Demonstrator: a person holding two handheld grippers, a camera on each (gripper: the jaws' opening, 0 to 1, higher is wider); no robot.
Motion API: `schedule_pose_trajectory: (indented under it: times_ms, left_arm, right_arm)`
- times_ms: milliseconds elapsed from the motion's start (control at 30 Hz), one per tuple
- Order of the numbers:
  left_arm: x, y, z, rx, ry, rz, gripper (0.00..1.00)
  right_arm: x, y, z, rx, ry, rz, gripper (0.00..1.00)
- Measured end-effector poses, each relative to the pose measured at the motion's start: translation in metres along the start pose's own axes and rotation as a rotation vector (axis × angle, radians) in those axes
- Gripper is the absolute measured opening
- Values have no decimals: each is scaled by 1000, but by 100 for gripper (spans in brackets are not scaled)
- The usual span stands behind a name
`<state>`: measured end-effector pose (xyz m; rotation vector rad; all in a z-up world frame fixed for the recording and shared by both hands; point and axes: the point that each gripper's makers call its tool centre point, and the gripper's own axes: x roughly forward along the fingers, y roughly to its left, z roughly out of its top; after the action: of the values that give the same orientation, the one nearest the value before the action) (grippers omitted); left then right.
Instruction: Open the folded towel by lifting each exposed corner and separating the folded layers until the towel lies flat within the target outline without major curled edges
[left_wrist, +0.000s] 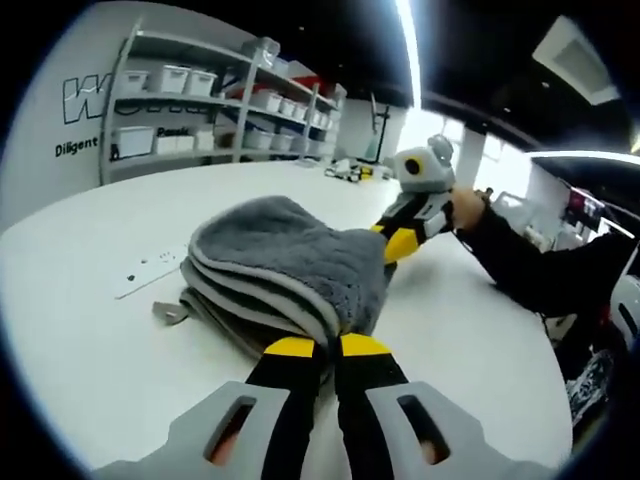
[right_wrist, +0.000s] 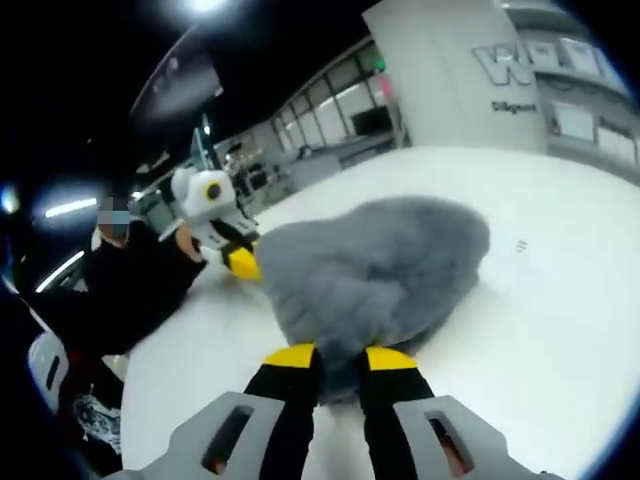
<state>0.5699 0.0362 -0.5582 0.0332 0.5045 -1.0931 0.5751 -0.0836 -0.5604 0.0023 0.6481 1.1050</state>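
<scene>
A grey plush towel (left_wrist: 290, 265) lies folded in several layers on the white table (left_wrist: 100, 350). My left gripper (left_wrist: 331, 347) is shut on the towel's near edge, its yellow-tipped jaws almost together. My right gripper (left_wrist: 397, 243), held by a hand, meets the towel's far right edge. In the right gripper view the towel (right_wrist: 380, 265) bulges up in a rounded heap, and my right gripper (right_wrist: 340, 357) has towel pinched between its yellow tips. The left gripper (right_wrist: 238, 258) touches the towel's far left edge there.
A white power strip (left_wrist: 150, 270) lies on the table left of the towel, with a small grey tag (left_wrist: 170, 312) beside the lower layers. A shelf rack with white bins (left_wrist: 220, 100) stands behind. A person's dark sleeve (left_wrist: 530, 260) reaches in from the right.
</scene>
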Motion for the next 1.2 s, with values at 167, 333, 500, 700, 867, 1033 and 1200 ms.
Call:
schedule_pose_trajectory:
  times_ms: [167,333,500,700,867,1033,1200]
  left_arm:
    - [-2,-6,-3,-26,-4,-19,3]
    - [-6,-9,-3,-45,6,-22,3]
    - [-6,-13,-5,-34,-5,-13,3]
    - [-7,-14,-6,-29,-8,-11,3]
    - [-8,-14,-6,-10,-18,-4,3]
    - [-8,-13,-8,-15,-24,9,4]
    - [-10,-12,-7,-28,-57,4,4]
  right_arm:
    - [-1,4,-1,-4,-6,3,12]
    - [0,9,-3,-8,-4,13,12]
    - [-1,10,-3,-25,-7,4,12]
    - [-3,12,-1,-46,-10,-12,12]
    - [-3,14,-2,-45,-18,-28,12]
    - [-1,15,-6,-55,-54,-45,10]
    - [-3,21,-7,-44,-74,-40,10]
